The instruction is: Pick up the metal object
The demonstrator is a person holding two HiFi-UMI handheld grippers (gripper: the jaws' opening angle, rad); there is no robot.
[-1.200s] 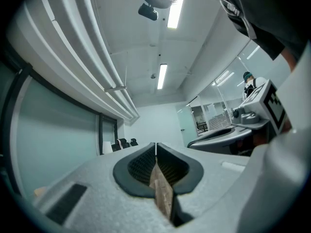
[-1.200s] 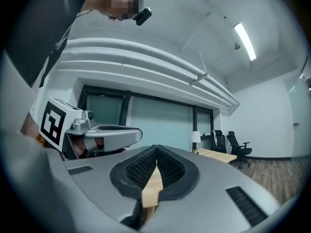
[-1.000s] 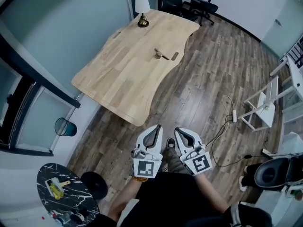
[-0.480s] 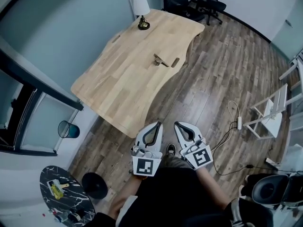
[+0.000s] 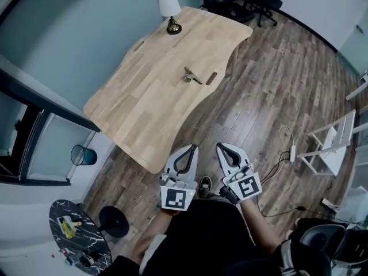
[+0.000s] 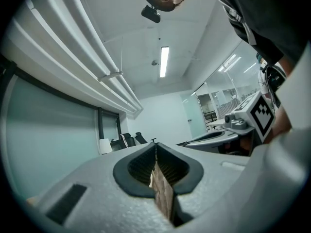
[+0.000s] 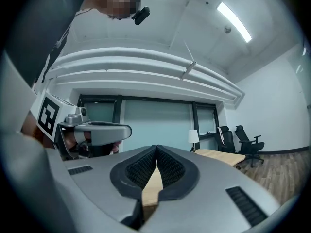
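Far left, low in the head view: a small round marbled surface (image 5: 60, 211) with a few small items on it, too small to identify. A teal bin (image 5: 83, 154) stands on the floor beside the wall above it.

Centre left: a long wooden surface (image 5: 144, 96) runs diagonally away from the person. A lamp (image 5: 169, 7) with a white shade stands at its far end.

Task item: the metal object (image 5: 191, 75) lies flat on the wooden surface, towards the far half and near the curved right-hand edge. A short oblong piece (image 5: 211, 77) lies just beside it on the right. Nothing touches the metal object - both tools are well apart from it, out over the plank floor (image 5: 259, 85) short of the surface's near corner.

Left hand-held gripper (image 5: 194, 147): held level, pointing towards the surface. Its own view shows the jaws closed tip to tip, with nothing between them.

Right hand-held gripper (image 5: 219, 146): held alongside the left one, close but not touching it. Its own view shows the jaws meeting at the tips - closed and empty. The wooden surface, the lamp and two office chairs (image 7: 238, 137) show ahead of it.

Right side: a cable (image 5: 282, 154) trails across the floor, and a white rack (image 5: 333, 142) stands near the frame edge.
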